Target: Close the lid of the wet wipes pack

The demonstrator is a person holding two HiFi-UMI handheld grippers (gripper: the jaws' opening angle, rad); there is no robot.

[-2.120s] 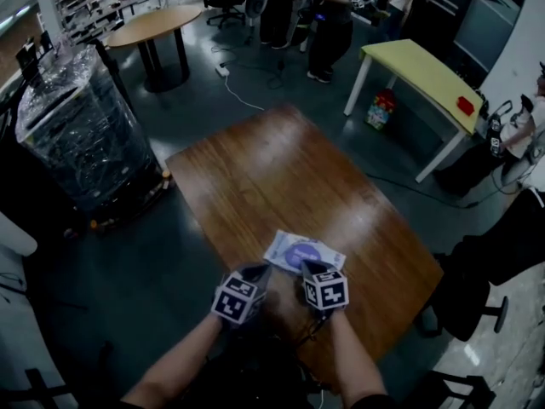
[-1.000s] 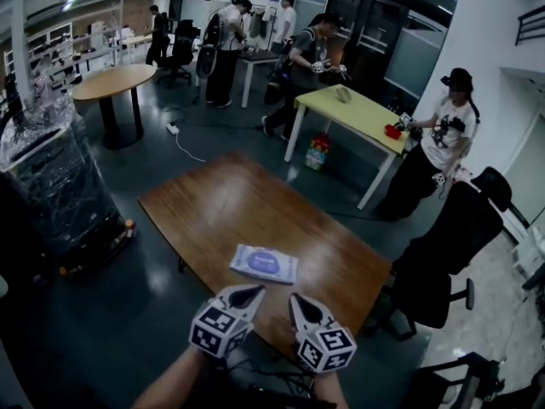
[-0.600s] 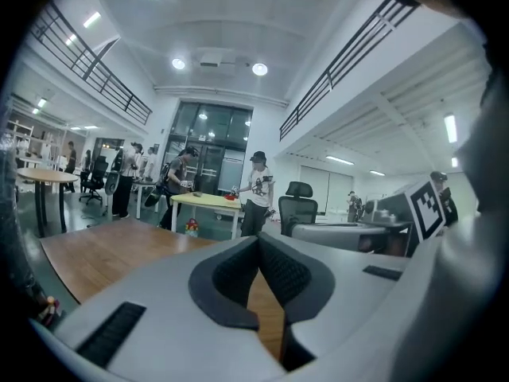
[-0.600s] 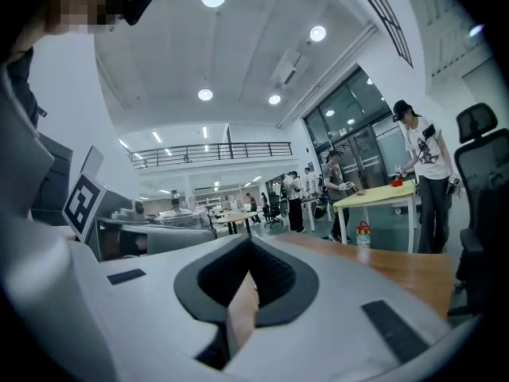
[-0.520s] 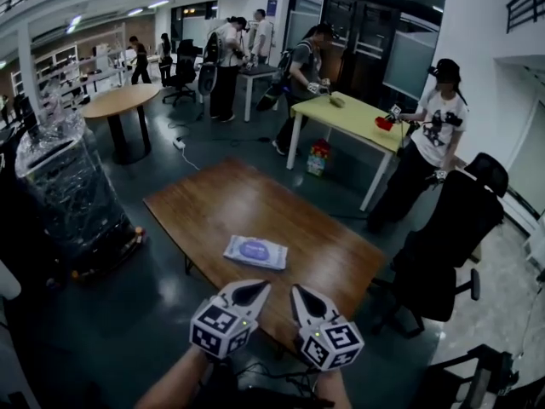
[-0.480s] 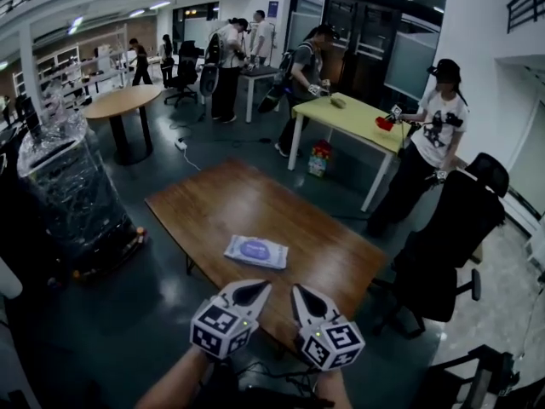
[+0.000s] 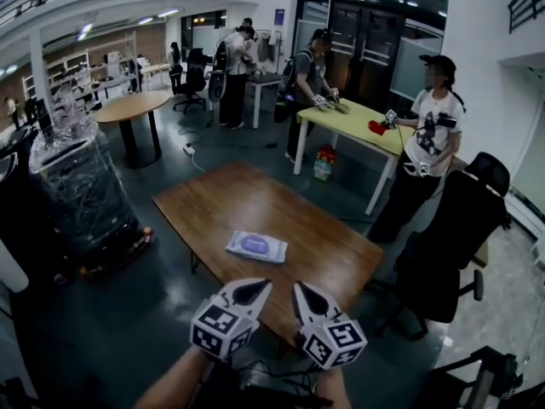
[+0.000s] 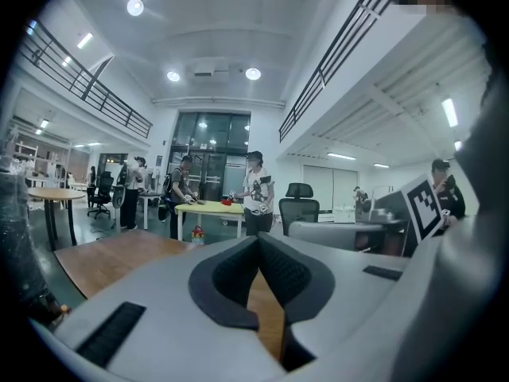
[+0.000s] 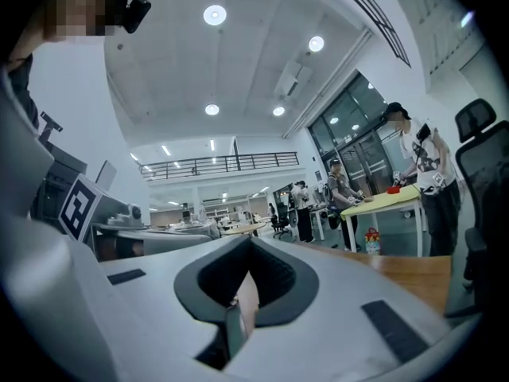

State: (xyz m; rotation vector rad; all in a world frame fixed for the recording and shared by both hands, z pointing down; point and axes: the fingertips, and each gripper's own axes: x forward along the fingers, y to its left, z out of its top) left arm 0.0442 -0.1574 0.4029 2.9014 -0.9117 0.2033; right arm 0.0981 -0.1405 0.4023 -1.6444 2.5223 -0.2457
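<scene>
The wet wipes pack (image 7: 256,246), white with a purple oval top, lies flat on the brown wooden table (image 7: 247,198), a little toward its near side. Its lid looks flat against the pack. My left gripper (image 7: 255,286) and right gripper (image 7: 301,289) hover side by side above the table's near edge, well short of the pack and touching nothing. In the left gripper view the left gripper (image 8: 258,241) has its jaws pressed together with nothing between them. The right gripper (image 9: 249,243) stands the same way in its own view. The pack is not in either gripper view.
A black office chair (image 7: 456,228) stands at the table's right end. A plastic-wrapped pallet (image 7: 77,186) stands to the left. Beyond are a yellow table (image 7: 358,119), a person in a white shirt (image 7: 428,143), a round table (image 7: 132,105) and several other people.
Both grippers have drawn back from the pack to the table's near edge, and the head view has lifted toward the room. The pack has stayed where it lay.
</scene>
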